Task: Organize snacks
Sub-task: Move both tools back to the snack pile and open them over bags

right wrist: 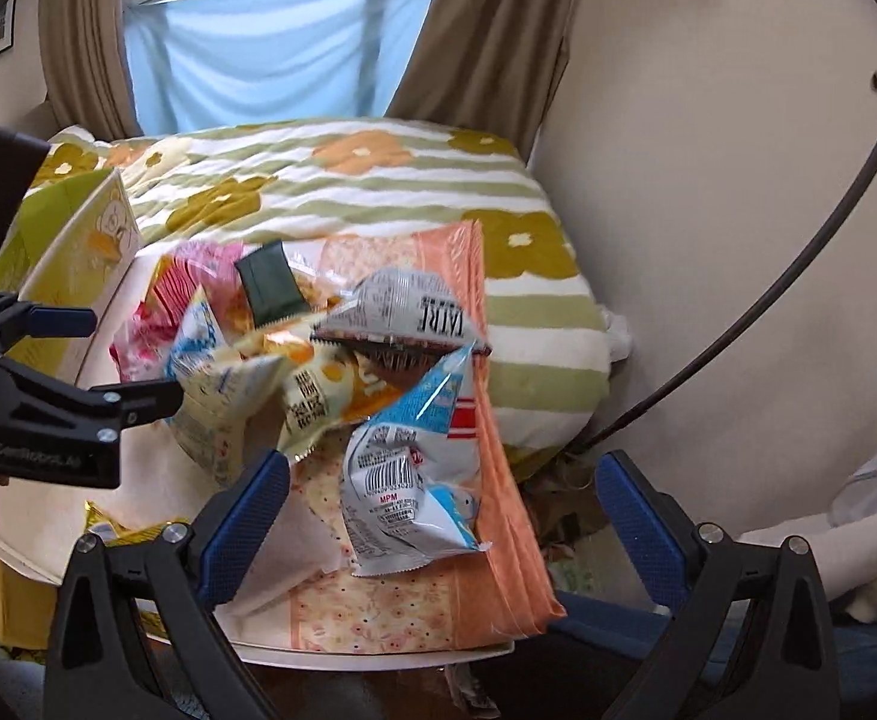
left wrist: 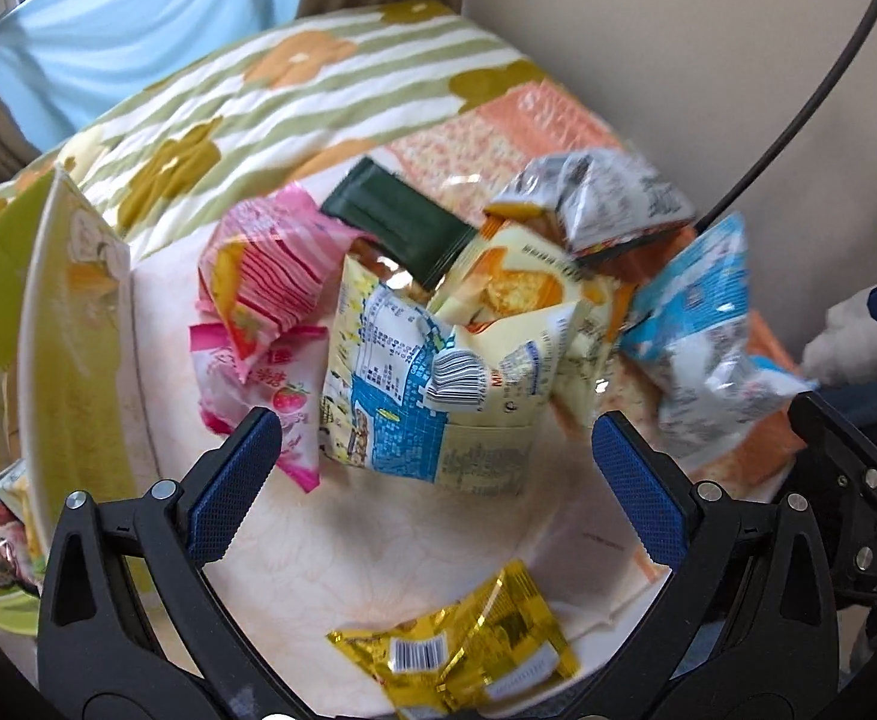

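A heap of snack packets lies on a white table (left wrist: 378, 546). It holds pink strawberry packets (left wrist: 258, 282), a dark green packet (left wrist: 402, 222), a yellow-and-blue packet (left wrist: 402, 384), a grey-white packet (left wrist: 594, 198) and a blue-white packet (left wrist: 702, 336). A gold packet (left wrist: 468, 654) lies apart, near the front edge. My left gripper (left wrist: 435, 426) hangs open over the yellow-and-blue packet, holding nothing. My right gripper (right wrist: 444, 462) is open just above the blue-white packet (right wrist: 408, 480), also holding nothing. The left gripper (right wrist: 120, 360) shows at the left of the right wrist view.
A yellow-green box (left wrist: 72, 300) with a bear picture stands at the table's left edge. An orange patterned mat (right wrist: 498, 540) covers the table's right side. Behind is a bed with a flowered blanket (right wrist: 378, 192). A wall and a black cable (right wrist: 798, 276) are on the right.
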`<state>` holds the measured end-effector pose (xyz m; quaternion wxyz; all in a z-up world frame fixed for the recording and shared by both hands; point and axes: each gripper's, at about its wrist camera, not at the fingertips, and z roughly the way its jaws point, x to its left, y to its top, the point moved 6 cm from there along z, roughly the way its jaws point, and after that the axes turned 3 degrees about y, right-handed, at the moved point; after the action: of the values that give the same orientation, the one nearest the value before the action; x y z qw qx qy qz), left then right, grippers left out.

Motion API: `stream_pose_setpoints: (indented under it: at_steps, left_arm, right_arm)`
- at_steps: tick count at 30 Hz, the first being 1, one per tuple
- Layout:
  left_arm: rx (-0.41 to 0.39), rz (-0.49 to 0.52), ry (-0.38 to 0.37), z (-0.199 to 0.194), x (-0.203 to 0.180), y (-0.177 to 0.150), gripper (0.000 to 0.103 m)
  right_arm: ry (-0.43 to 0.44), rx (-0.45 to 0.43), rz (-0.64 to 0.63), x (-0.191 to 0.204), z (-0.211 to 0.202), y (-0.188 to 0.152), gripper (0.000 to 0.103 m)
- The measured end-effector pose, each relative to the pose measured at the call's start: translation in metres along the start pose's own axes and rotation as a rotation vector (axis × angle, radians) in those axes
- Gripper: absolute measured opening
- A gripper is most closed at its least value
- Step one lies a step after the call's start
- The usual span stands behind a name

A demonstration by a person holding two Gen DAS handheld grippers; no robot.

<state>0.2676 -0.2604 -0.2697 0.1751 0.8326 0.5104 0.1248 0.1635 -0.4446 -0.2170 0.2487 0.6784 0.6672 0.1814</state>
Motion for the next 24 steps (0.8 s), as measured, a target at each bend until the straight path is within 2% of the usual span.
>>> stream_pose_setpoints:
  at_steps: [4,7,13,16,19,24]
  left_arm:
    - [0.044,0.043,0.017,0.025,-0.009,-0.002,0.102]
    - [0.063,0.075,0.035,0.041,-0.015,-0.002,0.102]
    - [0.066,0.09,0.049,0.058,-0.013,0.001,0.102]
    - [0.072,0.083,0.033,0.063,-0.01,0.003,0.102]
    - [0.076,0.098,0.023,0.069,-0.009,0.004,0.093]
    - [0.075,0.127,0.04,0.071,-0.011,0.001,0.086]
  right_arm:
    - [0.027,0.044,0.026,-0.004,0.027,-0.007,0.102]
    - [0.015,0.048,0.048,-0.005,0.039,-0.013,0.102]
    - [0.0,0.083,0.075,-0.001,0.053,-0.022,0.102]
    - [0.0,0.096,0.072,0.004,0.061,-0.023,0.102]
    - [-0.013,0.122,0.054,0.011,0.073,-0.024,0.102]
    - [-0.032,0.135,0.051,0.014,0.081,-0.022,0.102]
